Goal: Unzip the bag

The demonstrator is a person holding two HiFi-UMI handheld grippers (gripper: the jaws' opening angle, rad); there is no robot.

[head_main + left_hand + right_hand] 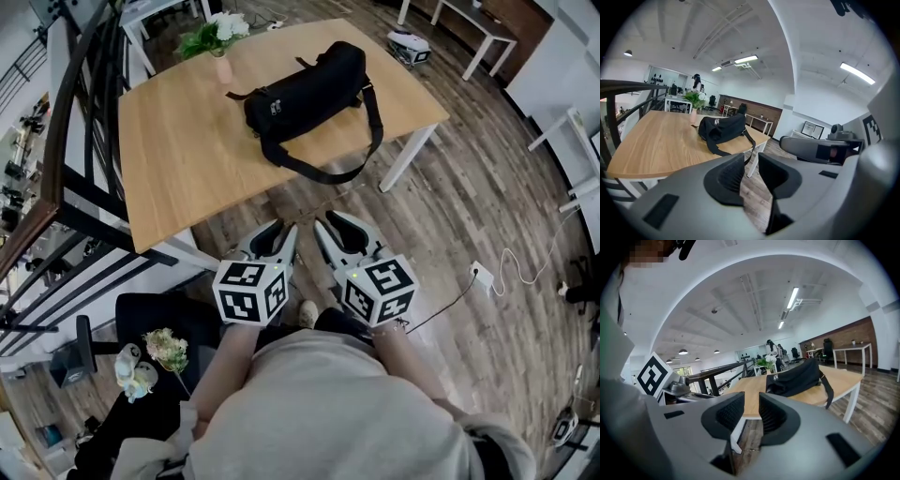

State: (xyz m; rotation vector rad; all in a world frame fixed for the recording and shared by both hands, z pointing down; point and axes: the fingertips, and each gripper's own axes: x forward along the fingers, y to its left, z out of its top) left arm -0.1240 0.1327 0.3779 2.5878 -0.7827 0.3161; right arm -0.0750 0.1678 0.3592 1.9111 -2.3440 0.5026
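The bag (305,94) lies on the table (187,150) at 12 o'clock, well apart from both grippers. The left gripper (286,228) and right gripper (324,221) are slightly parted and empty. Approach level, so one can pin the bag's end while the other finds the zip pull.

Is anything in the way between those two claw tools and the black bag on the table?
Nothing visible is. The left gripper and right gripper, both open and empty, hang over the floor short of the table. Only bare tabletop lies between them and the bag. The flower vase stands beyond the bag.
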